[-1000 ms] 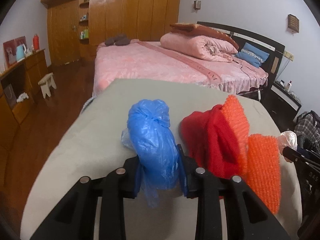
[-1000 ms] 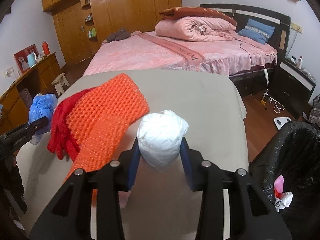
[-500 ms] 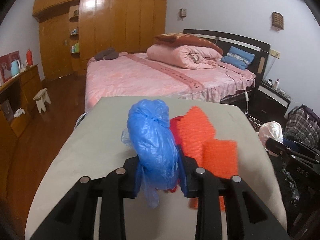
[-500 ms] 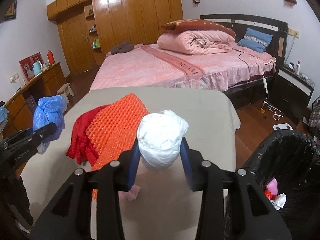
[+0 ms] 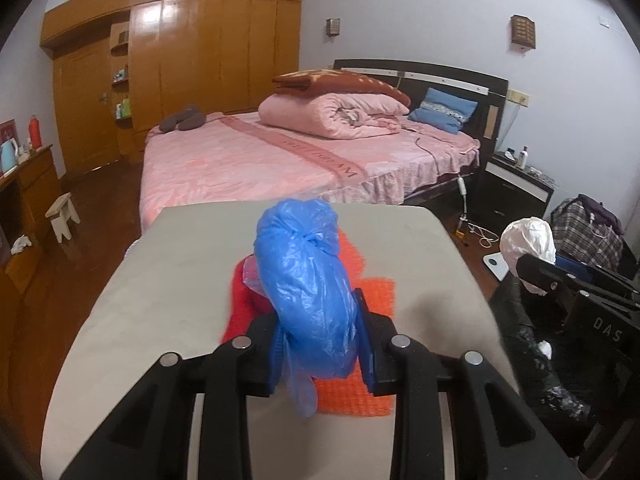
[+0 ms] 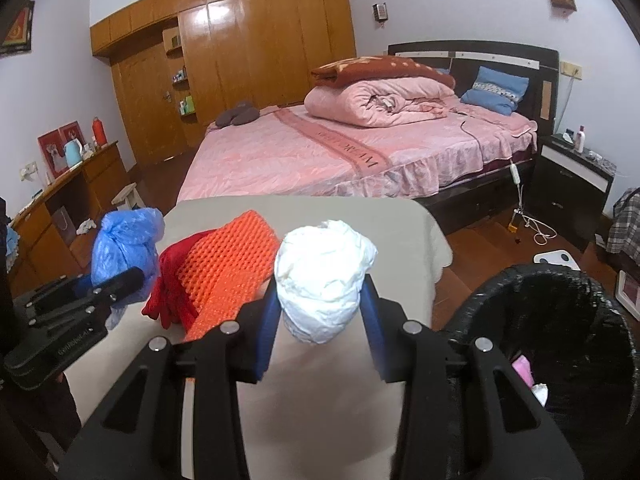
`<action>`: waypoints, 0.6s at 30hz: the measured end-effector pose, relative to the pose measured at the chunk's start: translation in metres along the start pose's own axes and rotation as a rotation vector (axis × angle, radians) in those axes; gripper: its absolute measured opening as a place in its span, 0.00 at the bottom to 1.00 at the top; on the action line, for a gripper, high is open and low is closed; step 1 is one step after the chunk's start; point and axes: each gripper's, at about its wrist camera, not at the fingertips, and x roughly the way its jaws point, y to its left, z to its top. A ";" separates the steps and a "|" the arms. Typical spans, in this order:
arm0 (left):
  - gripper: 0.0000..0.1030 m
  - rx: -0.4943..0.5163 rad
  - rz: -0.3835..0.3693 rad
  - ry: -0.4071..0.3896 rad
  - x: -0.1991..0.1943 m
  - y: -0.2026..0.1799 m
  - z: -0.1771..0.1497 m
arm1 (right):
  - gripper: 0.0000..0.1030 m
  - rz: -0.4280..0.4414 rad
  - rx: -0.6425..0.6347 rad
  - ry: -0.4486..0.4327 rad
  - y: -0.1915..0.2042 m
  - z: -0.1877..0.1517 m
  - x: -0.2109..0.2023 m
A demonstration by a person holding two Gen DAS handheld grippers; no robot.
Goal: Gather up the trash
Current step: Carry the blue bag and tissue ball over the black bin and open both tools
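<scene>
My left gripper (image 5: 320, 336) is shut on a knotted blue plastic bag (image 5: 306, 280) and holds it above the grey table (image 5: 168, 280). In the right wrist view the same blue bag (image 6: 124, 248) and left gripper (image 6: 120, 280) show at the left. My right gripper (image 6: 322, 320) is shut on a crumpled white bag (image 6: 322, 280), held over the table's right side. That white bag (image 5: 528, 240) also shows at the right of the left wrist view. A black-lined trash bin (image 6: 560, 320) stands open at the lower right, with some scraps inside.
An orange mesh cloth (image 6: 236, 256) and a red cloth (image 6: 168, 280) lie on the table (image 6: 360, 220). Beyond it stands a bed with pink covers (image 6: 320, 152), a dark nightstand (image 6: 572, 176) and a wooden sideboard (image 6: 68, 200). A cable and a scale lie on the floor.
Both grippers have risen with their bags and swung rightward toward the bin side. The cloths have slid left and lower in both views, and more of the bin shows.
</scene>
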 end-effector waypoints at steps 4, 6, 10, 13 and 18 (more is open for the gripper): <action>0.30 0.024 -0.029 -0.010 -0.004 -0.018 0.003 | 0.37 -0.021 0.003 -0.015 -0.009 -0.001 -0.013; 0.30 0.030 -0.042 -0.012 -0.005 -0.026 0.004 | 0.37 -0.029 0.009 -0.019 -0.015 -0.002 -0.020; 0.29 0.048 -0.074 -0.019 -0.007 -0.045 0.006 | 0.37 -0.053 0.020 -0.031 -0.029 -0.005 -0.034; 0.29 0.064 -0.099 -0.026 -0.010 -0.060 0.007 | 0.37 -0.071 0.030 -0.040 -0.040 -0.008 -0.044; 0.29 0.089 -0.144 -0.039 -0.015 -0.086 0.008 | 0.37 -0.106 0.052 -0.063 -0.060 -0.013 -0.063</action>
